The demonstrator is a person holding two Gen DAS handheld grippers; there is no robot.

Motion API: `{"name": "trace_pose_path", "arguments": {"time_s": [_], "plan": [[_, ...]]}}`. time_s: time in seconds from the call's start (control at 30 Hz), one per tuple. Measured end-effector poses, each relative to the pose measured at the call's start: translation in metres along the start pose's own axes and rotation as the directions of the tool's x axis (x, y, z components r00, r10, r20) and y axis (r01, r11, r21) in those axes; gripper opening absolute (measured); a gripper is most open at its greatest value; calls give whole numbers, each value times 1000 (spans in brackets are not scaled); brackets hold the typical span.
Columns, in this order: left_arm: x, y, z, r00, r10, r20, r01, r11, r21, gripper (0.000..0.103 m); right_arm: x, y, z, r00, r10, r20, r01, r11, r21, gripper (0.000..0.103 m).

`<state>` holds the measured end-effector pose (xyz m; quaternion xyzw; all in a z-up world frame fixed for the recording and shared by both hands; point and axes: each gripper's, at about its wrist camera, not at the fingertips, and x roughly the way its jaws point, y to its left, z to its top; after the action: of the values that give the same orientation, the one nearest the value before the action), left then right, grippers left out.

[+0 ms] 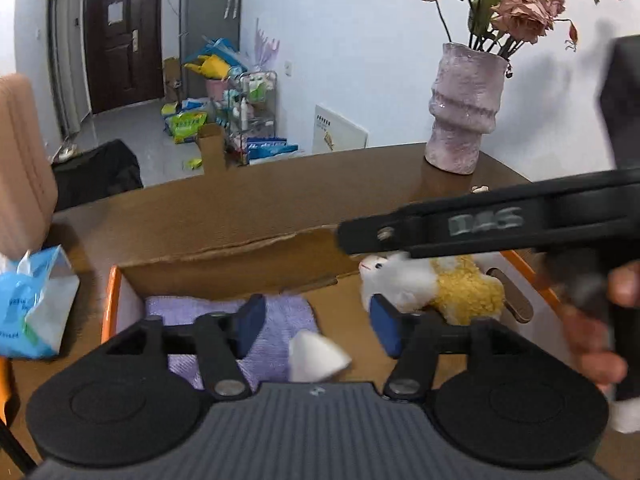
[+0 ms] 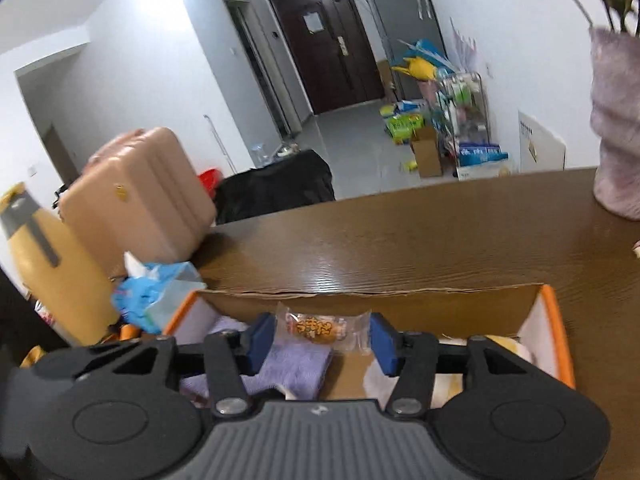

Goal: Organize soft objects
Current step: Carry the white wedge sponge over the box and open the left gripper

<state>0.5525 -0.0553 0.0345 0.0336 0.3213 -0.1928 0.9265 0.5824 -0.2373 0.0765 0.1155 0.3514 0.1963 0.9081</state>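
An open cardboard box (image 1: 224, 220) with orange edges sits on the brown table. Inside lie a folded purple towel (image 1: 280, 320), a white and yellow plush lamb (image 1: 436, 288) and a white soft piece (image 1: 316, 356). My left gripper (image 1: 318, 326) is open and empty above the box. My right gripper (image 2: 322, 338) holds a clear-wrapped snack packet (image 2: 320, 330) between its blue pads over the box (image 2: 552, 320); the purple towel (image 2: 296, 364) lies below it. The right gripper's body (image 1: 500, 224) crosses the left wrist view above the lamb.
A purple vase (image 1: 464, 108) with dried roses stands at the table's far right. A blue tissue pack (image 1: 32, 304) lies left of the box, also seen in the right wrist view (image 2: 160, 292). A pink suitcase (image 2: 140, 196) and a yellow jug (image 2: 44, 256) stand at the left.
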Motion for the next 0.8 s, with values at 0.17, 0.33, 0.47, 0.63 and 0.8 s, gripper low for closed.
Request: {"name": "trace_pose_path", "arguments": {"time_s": [0.17,0.33,0.47,0.63,0.8], "plan": [[-13,19,3,999,31,38,-31,1000,-8,72,9,2,-4,1000,-14,12,14,999,-29,57],[-41,36,12,993,105,53,-103,993,-52,73,-11,11,5,999,-13,37,14,999,-43,78],[-83,35,13,985,150,83,-147,988,-47,75,-46,23,9,996,-21,87,24,999,-38,88],[-155,24,9,969,191,155,-187,982,-39,80,-121,43,-3,990,-30,138,41,996,-80,89],[-236,-2,-47,938,241,251,-238,970,-40,85,-222,56,-66,970,-59,234,92,987,-134,92]]}}
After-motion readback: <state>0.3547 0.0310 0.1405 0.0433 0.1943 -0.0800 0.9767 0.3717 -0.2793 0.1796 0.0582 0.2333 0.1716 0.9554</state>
